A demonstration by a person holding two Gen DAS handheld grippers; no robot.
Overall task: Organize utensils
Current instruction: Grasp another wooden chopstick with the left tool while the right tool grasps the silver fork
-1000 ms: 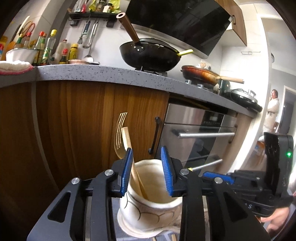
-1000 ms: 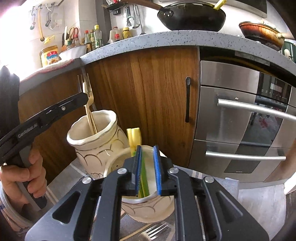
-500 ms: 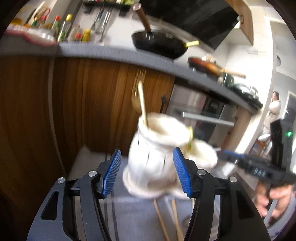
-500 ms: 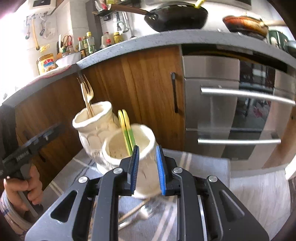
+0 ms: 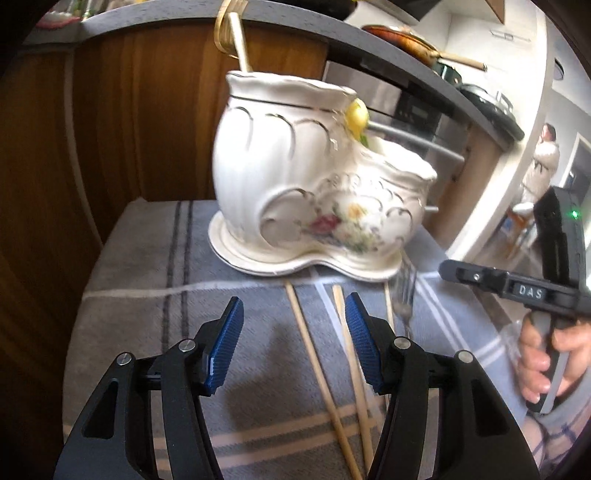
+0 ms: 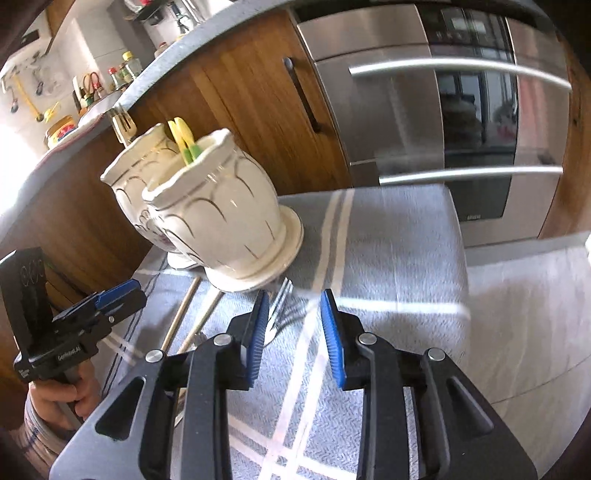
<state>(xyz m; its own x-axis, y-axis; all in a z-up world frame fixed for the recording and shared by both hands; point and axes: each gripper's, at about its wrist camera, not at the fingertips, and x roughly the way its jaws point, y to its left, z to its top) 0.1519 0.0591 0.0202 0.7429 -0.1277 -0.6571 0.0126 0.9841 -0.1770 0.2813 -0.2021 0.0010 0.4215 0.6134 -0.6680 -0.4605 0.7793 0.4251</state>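
Note:
A white two-pot ceramic utensil holder (image 5: 295, 192) (image 6: 218, 218) stands on a grey striped cloth (image 5: 147, 288) (image 6: 388, 251). Its taller pot holds a gold fork (image 5: 225, 33) (image 6: 123, 123); the shorter pot holds yellow-green utensils (image 5: 356, 116) (image 6: 184, 142). Two wooden chopsticks (image 5: 325, 369) (image 6: 184, 314) and a silver fork (image 5: 404, 295) (image 6: 280, 306) lie on the cloth in front of it. My left gripper (image 5: 293, 343) is open and empty above the chopsticks. My right gripper (image 6: 295, 336) is open and empty just right of the silver fork.
Wooden cabinet doors (image 5: 147, 110) and a steel oven (image 6: 461, 110) stand behind the cloth. A counter (image 5: 388, 48) with pans runs above. The cloth's right edge (image 6: 458, 258) drops to a pale floor. A person (image 5: 543, 162) stands far right.
Both grippers pulled back and tilted down from the holder. The left opened wider. The right, nearly closed over the yellow-green utensils before, is now open, with the utensils left in the pot.

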